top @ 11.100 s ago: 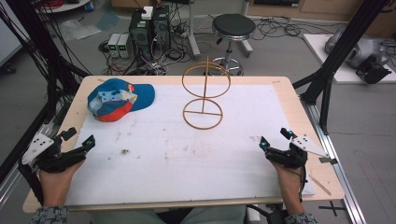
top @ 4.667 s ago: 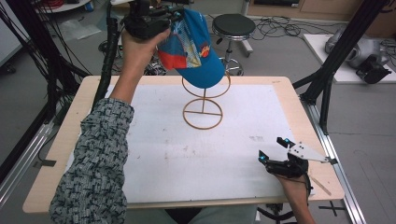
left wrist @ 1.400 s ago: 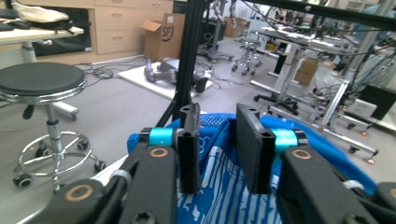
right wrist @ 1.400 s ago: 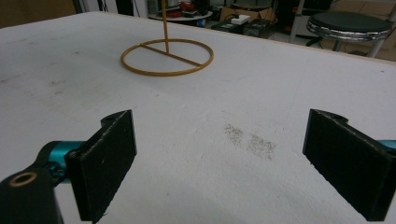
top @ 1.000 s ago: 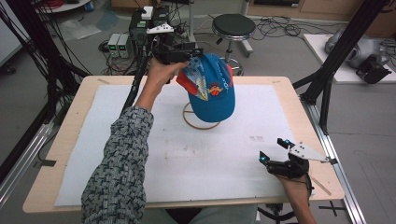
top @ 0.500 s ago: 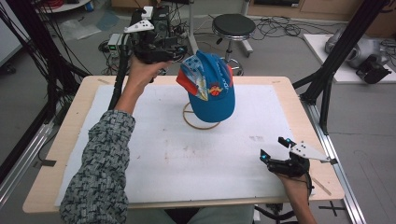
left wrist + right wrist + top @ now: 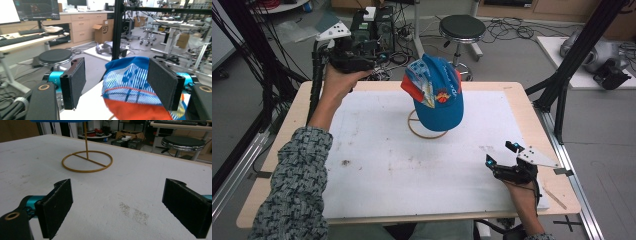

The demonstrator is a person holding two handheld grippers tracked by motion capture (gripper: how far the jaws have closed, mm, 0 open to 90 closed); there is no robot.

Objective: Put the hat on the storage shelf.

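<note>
A blue cap (image 7: 435, 96) with an orange and white brim hangs tilted on top of a thin gold wire stand, whose ring base (image 7: 427, 131) rests on the white mat. My left gripper (image 7: 374, 56) is held up over the table's far left edge, clear of the cap. Its jaws have just been opening and hold nothing. In the left gripper view it (image 7: 117, 70) stands open, with the cap (image 7: 130, 82) beyond the pads. My right gripper (image 7: 500, 153) rests open on the mat at the near right. In the right gripper view it (image 7: 119, 185) faces the stand's ring (image 7: 87, 161).
A white mat (image 7: 412, 170) covers most of the wooden table (image 7: 537, 125). Beyond the far edge stand a black stool (image 7: 462, 27) and electronics with cables (image 7: 377, 22). A black frame strut (image 7: 572, 65) slants down at the right corner.
My left hand has drawn back to the left and a little up, away from the cap, which stays on the stand. The right gripper has kept still.
</note>
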